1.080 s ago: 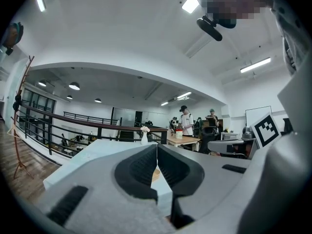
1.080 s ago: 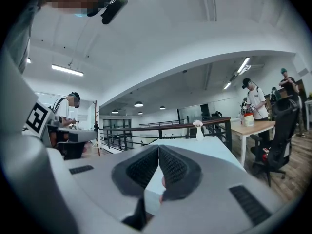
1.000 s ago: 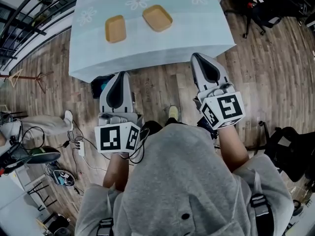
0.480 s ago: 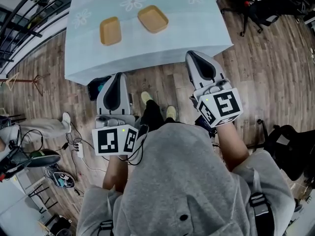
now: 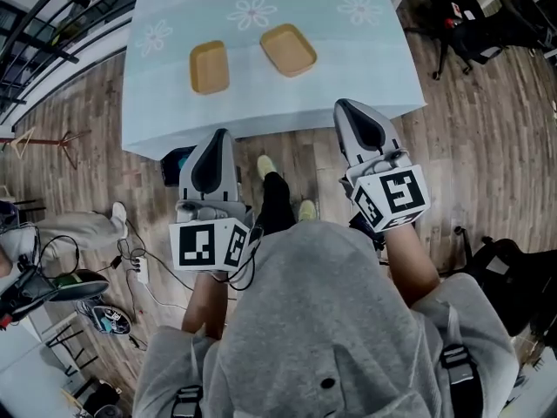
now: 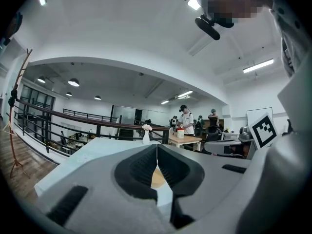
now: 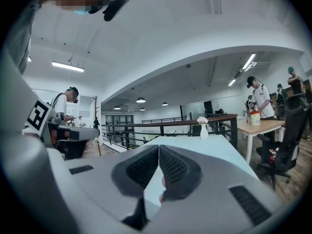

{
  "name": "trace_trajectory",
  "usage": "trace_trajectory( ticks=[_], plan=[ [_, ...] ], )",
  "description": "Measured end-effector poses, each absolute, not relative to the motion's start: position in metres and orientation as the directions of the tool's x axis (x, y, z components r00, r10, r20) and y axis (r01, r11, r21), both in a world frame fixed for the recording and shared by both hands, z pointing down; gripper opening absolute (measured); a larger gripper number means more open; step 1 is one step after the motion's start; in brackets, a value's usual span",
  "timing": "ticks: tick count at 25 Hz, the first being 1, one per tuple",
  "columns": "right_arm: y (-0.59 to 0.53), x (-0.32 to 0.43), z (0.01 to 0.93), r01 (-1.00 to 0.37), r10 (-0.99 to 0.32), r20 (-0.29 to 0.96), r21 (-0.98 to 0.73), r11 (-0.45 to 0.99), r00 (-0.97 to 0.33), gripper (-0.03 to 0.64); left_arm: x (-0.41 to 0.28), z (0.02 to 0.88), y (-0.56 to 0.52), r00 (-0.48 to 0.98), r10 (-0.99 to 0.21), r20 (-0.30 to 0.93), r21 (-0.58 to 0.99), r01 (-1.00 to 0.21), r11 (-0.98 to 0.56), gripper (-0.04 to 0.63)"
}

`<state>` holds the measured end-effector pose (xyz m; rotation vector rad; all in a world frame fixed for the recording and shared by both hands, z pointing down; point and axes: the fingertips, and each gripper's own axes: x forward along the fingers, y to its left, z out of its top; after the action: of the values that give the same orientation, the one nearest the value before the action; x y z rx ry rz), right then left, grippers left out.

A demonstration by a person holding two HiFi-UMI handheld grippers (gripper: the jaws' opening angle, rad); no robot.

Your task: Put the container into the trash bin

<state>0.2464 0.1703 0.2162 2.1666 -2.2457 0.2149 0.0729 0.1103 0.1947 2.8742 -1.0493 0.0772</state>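
Observation:
Two shallow tan containers lie on the table's pale blue cloth (image 5: 348,68), the left one (image 5: 209,67) rectangular and the right one (image 5: 289,50) turned at an angle. My left gripper (image 5: 218,135) is held level at the table's near edge, in line with the left container, shut and empty. My right gripper (image 5: 346,105) is just short of the edge, below and right of the other container, also shut and empty. In the left gripper view the jaws (image 6: 157,147) meet, with a sliver of tan container (image 6: 157,178) below the tips. The right gripper view shows its jaws (image 7: 159,148) shut too.
A dark bin-like thing with blue inside (image 5: 177,160) sits on the wooden floor under the table's near left corner. Cables and a power strip (image 5: 142,264) lie at the left, black chairs (image 5: 474,24) at the right. A small flower vase (image 6: 146,135) stands at the table's far end.
I have stepped toward the table with one foot forward. Both grippers moved closer to its near edge, still shut, and the containers sit lower in the head view.

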Motion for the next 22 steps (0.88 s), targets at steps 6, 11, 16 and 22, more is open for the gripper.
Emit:
trace_trajectory(
  ticks=[6,11,16,22],
  plan=[
    [0.125,0.247,0.214,-0.996,-0.992,0.109,-0.079,0.048,-0.057,0.026,0.074,0.196,0.064,0.760,-0.644,0.082,0.046,-0.649,-0.760,0.023],
    [0.091,0.250,0.213,-0.996,-0.992,0.113,-0.073,0.049,-0.058,0.026,0.076,0.201,0.032,0.761,-0.641,0.102,0.052,-0.647,-0.761,0.023],
    [0.065,0.248,0.213,-0.997,-0.990,0.127,-0.066,0.046,-0.054,0.026,0.080,0.205,0.007,0.775,-0.622,0.115,0.056,-0.630,-0.775,0.023],
    [0.047,0.251,0.214,-0.998,-0.989,0.146,-0.056,0.032,-0.039,0.026,0.084,0.206,-0.014,0.787,-0.606,0.113,0.056,-0.614,-0.787,0.023]
  ],
)
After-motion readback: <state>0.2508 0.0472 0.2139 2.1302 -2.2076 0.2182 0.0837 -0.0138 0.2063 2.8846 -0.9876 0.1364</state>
